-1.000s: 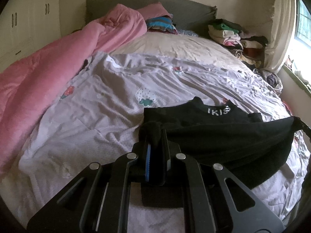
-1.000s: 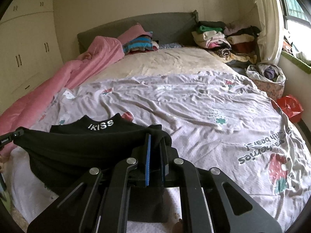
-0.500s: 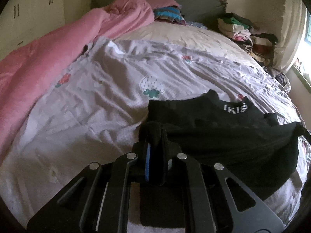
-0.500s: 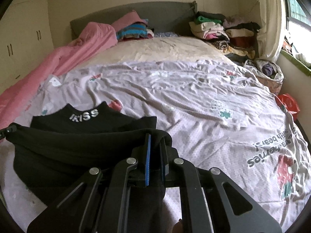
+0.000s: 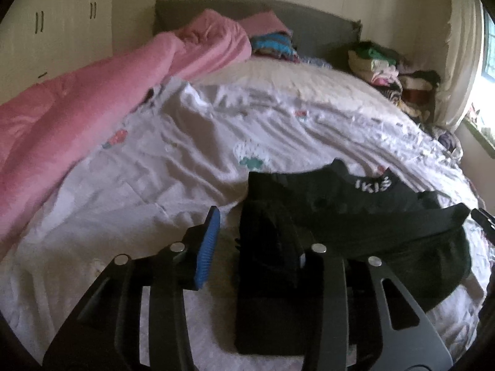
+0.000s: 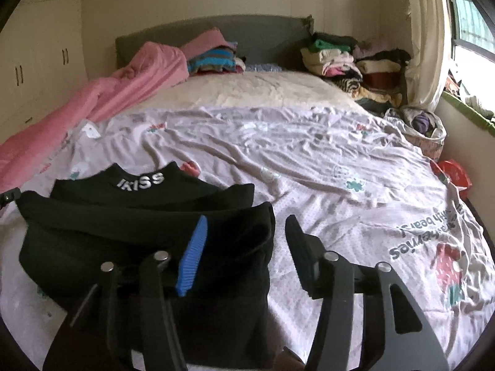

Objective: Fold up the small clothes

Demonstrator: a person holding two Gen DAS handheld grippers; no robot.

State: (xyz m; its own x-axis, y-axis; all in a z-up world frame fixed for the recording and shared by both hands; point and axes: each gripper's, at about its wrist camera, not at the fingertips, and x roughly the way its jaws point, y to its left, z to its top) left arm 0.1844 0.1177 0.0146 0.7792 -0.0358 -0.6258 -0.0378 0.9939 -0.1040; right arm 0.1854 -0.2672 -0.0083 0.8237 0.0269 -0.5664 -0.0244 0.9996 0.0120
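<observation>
Garment: black top (image 6: pixel 145 247) folded over on the bedsheet (image 6: pixel 309 160), white "IKISS" on its collar.
Sheet print: upside-down "with bear", right of the top.
Left gripper (image 5: pixel 250 241): jaws just opened, fabric draped over the right finger, unclamped.
Right gripper (image 6: pixel 247 247): jaws just opened, top's corner loose between.
Open room: bare sheet beyond the top, up to the pink quilt (image 5: pixel 77 105).

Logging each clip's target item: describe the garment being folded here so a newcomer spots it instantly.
On the lilac printed bedsheet, at its near edge by the open grippers, lies a black knit top. White letters on its collar set it apart from the pink quilt and the stacked clothes near the headboard.
</observation>
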